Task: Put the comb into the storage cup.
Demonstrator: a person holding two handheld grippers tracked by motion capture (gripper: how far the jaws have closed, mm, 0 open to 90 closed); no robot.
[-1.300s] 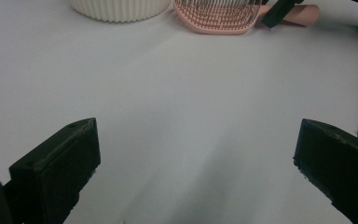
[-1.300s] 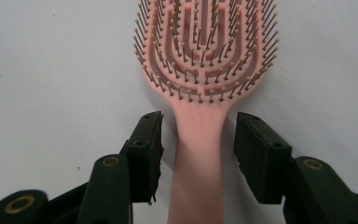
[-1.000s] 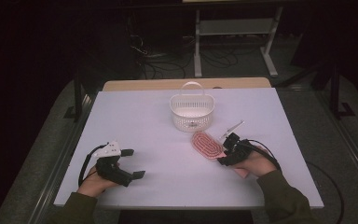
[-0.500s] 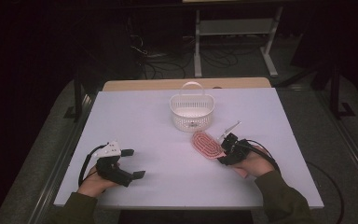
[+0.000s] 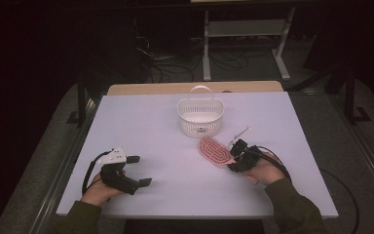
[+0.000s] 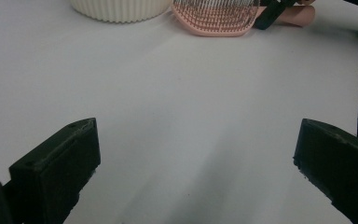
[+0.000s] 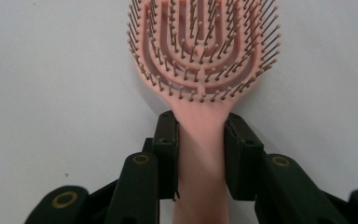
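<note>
Right tongs (image 7: pixel 200 154) have just been closing and now sit either side of the pink hairbrush (image 7: pixel 204 60) handle, pads against it as far as the right gripper view shows, so I read it as clamped, grip step basically done. Brush lies flat on the white counter (image 5: pixel 165 126), bristles up, head pointing away from the right hand (image 5: pixel 263 168), just in front and to the right of the white basket (image 5: pixel 200 117); close to it but looks apart, not touching. Left tongs (image 5: pixel 136 170) are wide apart, empty, parked on the near-left of the counter, well clear of the brush; the left gripper view looks across bare counter at the basket base and brush head. My guess at the step: pick-up, lift not started, brush head resting on the counter. Next move likely calls for a straight lift with the grip firm, since the handle is held near the neck and the head is the heavy end, so it may droop or pivot. Then carry over the basket rim and past its upright handle (image 5: pixel 199 90), and lower in. Risk: bristles snagging the rim, or nudging the light basket.
</note>
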